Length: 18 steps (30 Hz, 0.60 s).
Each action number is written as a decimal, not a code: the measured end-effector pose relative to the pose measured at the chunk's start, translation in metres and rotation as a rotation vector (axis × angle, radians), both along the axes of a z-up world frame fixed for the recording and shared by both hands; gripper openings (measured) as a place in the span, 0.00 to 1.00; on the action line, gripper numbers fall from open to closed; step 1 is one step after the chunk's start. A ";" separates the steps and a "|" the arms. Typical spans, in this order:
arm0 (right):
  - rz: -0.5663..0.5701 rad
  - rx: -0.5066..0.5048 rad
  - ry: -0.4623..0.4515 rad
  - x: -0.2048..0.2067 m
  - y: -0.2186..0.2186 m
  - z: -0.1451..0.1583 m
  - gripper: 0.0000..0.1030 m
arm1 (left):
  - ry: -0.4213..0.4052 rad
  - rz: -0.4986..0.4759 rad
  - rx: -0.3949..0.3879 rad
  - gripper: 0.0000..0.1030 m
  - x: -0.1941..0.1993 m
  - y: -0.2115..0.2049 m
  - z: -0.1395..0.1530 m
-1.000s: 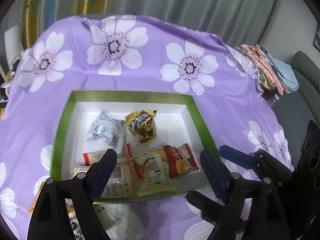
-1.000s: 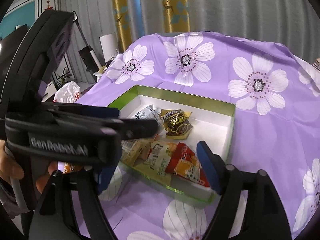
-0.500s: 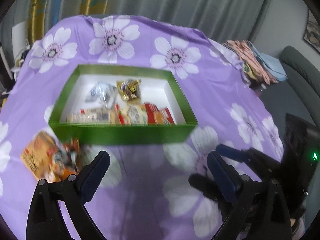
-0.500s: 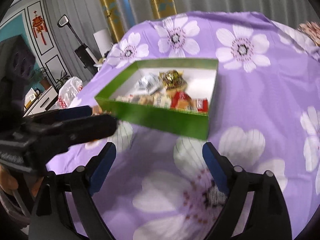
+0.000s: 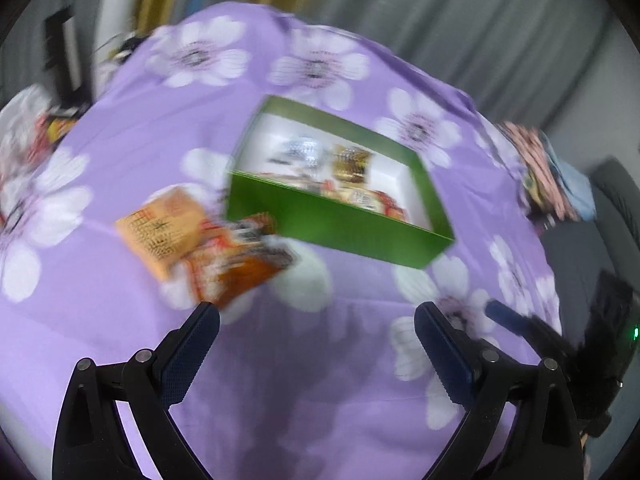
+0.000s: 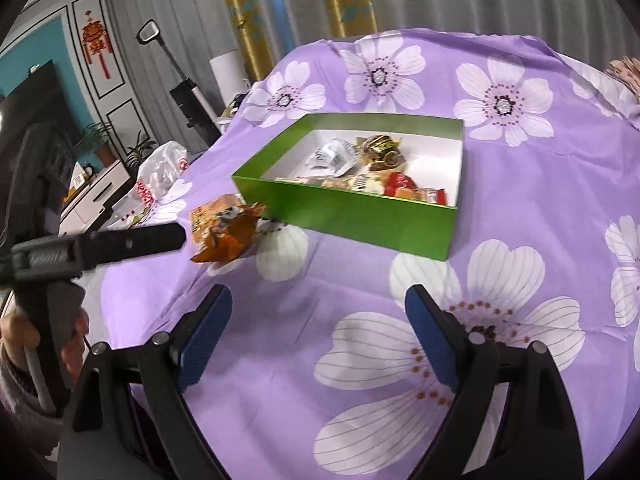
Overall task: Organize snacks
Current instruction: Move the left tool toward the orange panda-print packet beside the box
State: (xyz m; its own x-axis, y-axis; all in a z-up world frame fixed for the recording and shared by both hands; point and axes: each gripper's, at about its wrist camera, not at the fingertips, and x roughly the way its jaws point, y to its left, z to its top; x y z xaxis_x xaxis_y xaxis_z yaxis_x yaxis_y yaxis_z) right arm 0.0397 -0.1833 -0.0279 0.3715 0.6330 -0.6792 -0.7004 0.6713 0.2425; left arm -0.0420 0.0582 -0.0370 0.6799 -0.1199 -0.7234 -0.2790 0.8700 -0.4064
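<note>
A green box (image 5: 332, 224) with a white inside holds several snack packets; it also shows in the right wrist view (image 6: 360, 220). Two orange snack packets (image 5: 200, 240) lie on the purple flowered cloth just left of the box, also seen in the right wrist view (image 6: 224, 232). My left gripper (image 5: 316, 344) is open and empty, back from the box, near the packets. My right gripper (image 6: 318, 328) is open and empty, in front of the box. The left gripper's finger (image 6: 132, 240) shows at the left of the right wrist view. The left view is blurred.
A purple cloth with white flowers (image 6: 500, 300) covers the table. Folded pink and blue fabrics (image 5: 548, 172) lie at its far right edge. A white plastic bag (image 6: 160, 180), a TV stand and curtains stand beyond the table's left side.
Both grippers have pulled back from over the box toward the table's front. The left view has swung left, bringing the orange packets into view.
</note>
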 end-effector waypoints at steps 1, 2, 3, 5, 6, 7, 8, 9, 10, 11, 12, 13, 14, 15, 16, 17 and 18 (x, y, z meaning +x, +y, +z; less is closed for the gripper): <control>0.008 -0.001 -0.001 -0.002 0.002 0.000 0.87 | 0.009 0.023 -0.016 0.95 -0.004 0.009 -0.003; 0.012 -0.003 -0.003 -0.004 0.003 0.000 0.87 | 0.014 0.041 -0.023 0.95 -0.008 0.015 -0.005; 0.017 -0.003 -0.003 -0.004 0.005 0.000 0.87 | 0.019 0.060 -0.028 0.95 -0.012 0.021 -0.007; 0.027 -0.002 -0.001 -0.006 0.008 0.001 0.87 | 0.029 0.087 -0.041 0.95 -0.018 0.030 -0.012; 0.031 -0.003 0.000 -0.006 0.010 0.001 0.87 | 0.032 0.094 -0.051 0.95 -0.020 0.034 -0.014; 0.036 -0.005 0.000 -0.006 0.012 0.000 0.87 | 0.037 0.101 -0.067 0.95 -0.021 0.038 -0.017; 0.039 -0.007 0.000 -0.007 0.013 0.001 0.87 | 0.041 0.106 -0.080 0.95 -0.023 0.041 -0.019; 0.045 -0.009 0.001 -0.007 0.015 0.000 0.87 | 0.047 0.111 -0.093 0.95 -0.023 0.044 -0.022; 0.051 -0.013 0.002 -0.008 0.017 -0.001 0.87 | 0.051 0.115 -0.110 0.95 -0.023 0.046 -0.024; 0.053 -0.015 0.002 -0.010 0.019 -0.002 0.87 | 0.052 0.118 -0.128 0.95 -0.023 0.049 -0.026; 0.058 -0.019 0.003 -0.010 0.020 -0.003 0.87 | 0.053 0.124 -0.149 0.95 -0.024 0.051 -0.029; 0.062 -0.021 0.006 -0.010 0.021 -0.004 0.87 | 0.054 0.127 -0.167 0.95 -0.024 0.053 -0.031; 0.066 -0.024 0.008 -0.010 0.022 -0.005 0.87 | 0.055 0.130 -0.182 0.95 -0.023 0.055 -0.032; 0.070 -0.028 0.009 -0.009 0.024 -0.005 0.87 | 0.055 0.132 -0.202 0.95 -0.023 0.058 -0.035; 0.074 -0.032 0.011 -0.009 0.026 -0.006 0.87 | 0.056 0.135 -0.215 0.95 -0.022 0.060 -0.036; 0.078 -0.034 0.013 -0.008 0.028 -0.007 0.87 | 0.057 0.139 -0.226 0.95 -0.022 0.062 -0.037; 0.081 -0.036 0.014 -0.008 0.030 -0.007 0.87 | 0.057 0.144 -0.233 0.95 -0.021 0.063 -0.038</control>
